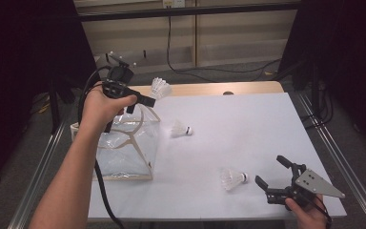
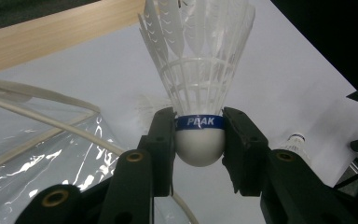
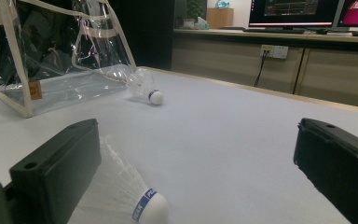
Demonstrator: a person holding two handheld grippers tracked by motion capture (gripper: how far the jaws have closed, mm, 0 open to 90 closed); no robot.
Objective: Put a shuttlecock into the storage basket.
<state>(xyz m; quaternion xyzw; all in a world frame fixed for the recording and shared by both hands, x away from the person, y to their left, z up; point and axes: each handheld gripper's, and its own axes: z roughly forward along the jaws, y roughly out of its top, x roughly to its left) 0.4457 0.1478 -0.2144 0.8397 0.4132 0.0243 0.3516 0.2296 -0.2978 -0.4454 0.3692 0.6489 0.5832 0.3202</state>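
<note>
My left gripper is raised above the clear plastic bag and is shut on a white shuttlecock. In the left gripper view its pads clamp the cork base at the blue band, feathers pointing away. A second shuttlecock lies mid-table beside the bag, also seen lying by the bag. A third shuttlecock rests near the front edge, just left of my right gripper, which stands open low over the table. In the right gripper view that shuttlecock lies by the left jaw, untouched.
The white table top has a wooden strip along its far edge. The bag stands at the left edge with its cream trim and handles up. Desks with monitors lie beyond the table. A black cable trails from the left gripper.
</note>
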